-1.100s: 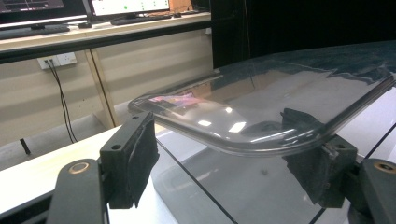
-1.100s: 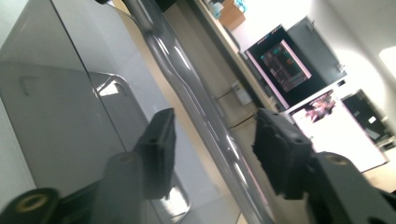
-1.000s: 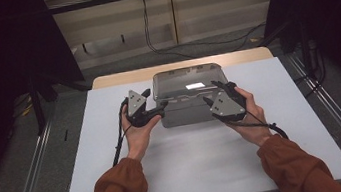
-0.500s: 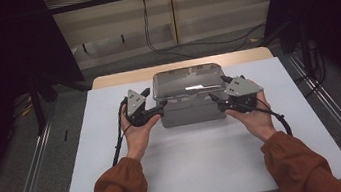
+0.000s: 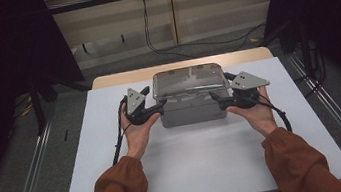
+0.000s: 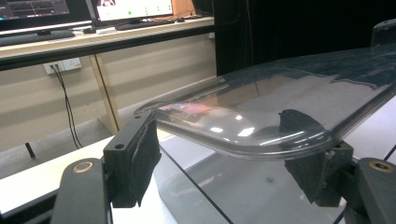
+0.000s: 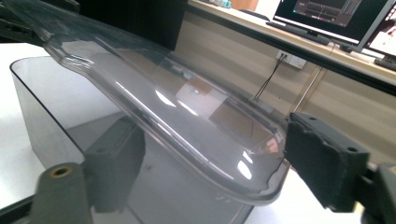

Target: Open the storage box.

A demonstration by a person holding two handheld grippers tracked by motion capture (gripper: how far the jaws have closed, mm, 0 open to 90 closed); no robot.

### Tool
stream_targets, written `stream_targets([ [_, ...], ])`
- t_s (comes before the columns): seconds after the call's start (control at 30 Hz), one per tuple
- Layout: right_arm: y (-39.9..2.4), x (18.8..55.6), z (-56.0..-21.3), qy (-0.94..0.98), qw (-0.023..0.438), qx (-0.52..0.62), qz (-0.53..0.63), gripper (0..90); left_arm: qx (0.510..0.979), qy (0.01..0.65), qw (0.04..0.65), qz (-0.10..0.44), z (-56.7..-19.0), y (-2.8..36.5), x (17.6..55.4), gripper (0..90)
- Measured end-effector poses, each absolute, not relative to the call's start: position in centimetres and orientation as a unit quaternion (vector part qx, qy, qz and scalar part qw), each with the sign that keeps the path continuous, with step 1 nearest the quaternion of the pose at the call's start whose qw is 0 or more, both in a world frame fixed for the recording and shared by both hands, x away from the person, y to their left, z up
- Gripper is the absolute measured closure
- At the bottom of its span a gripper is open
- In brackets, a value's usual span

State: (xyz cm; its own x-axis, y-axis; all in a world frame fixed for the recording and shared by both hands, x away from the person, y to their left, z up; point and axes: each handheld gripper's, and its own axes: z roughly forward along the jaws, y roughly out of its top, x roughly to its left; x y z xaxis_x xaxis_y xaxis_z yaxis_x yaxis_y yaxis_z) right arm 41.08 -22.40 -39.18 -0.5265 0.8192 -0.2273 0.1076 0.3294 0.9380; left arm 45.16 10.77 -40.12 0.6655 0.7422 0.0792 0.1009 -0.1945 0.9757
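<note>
broadly, a white, matte, rectangular table sheet (image 5: 204, 172) spreads over a pale wooden tabletop (image 5: 120, 77) whose far strip peeks out beyond it; around that lie grey floor and dark curtains; on the sheet's far half, centred, stands a smoky translucent plastic box (image 5: 191, 111), rectangular with rounded corners, smooth and glossy; its clear lid (image 5: 187, 81) sits over the box, a shallow shiny panel with a rolled rim that overhangs both ends; the person's orange sleeves (image 5: 121, 189) come in from the near edge, one hand at either end of the box; the left gripper (image 5: 160, 109) reaches the lid's left end, the right gripper (image 5: 215, 100) its right end, each black with a grey three-cornered plate on top.

the high view gives the layout but not the jaws' grip; the left gripper view shows the lid (image 6: 280, 107) rim lying between the two padded black jaws, one pad above and one beneath, seemingly clamped on the lid's edge, the box wall (image 6: 210, 186) below; it also shows monitors (image 6: 130, 8) on a desk behind; the right gripper view shows the lid (image 7: 187, 121) corner between jaws that have just been opening, a gap visible beside the right pad, so released around the rim; the box's grey wall (image 7: 51, 107) runs off to the left.
</note>
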Motion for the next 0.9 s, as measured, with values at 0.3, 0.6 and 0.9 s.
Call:
stream_targets([
  [0.3,-23.1,41.7,-39.1,0.715,0.374,0.325,0.493,18.4,0.714,0.295,0.568,0.284,-39.9,10.9,45.4,32.6],
  [0.6,-23.3,42.1,-39.2,0.703,0.371,0.325,0.512,25.2,0.71,0.291,0.571,0.29,-39.2,10.7,45.7,33.2],
  [0.9,-23.7,42.5,-39.0,0.697,0.375,0.32,0.52,32.2,0.711,0.285,0.571,0.294,-38.9,10.7,46.0,32.9],
])
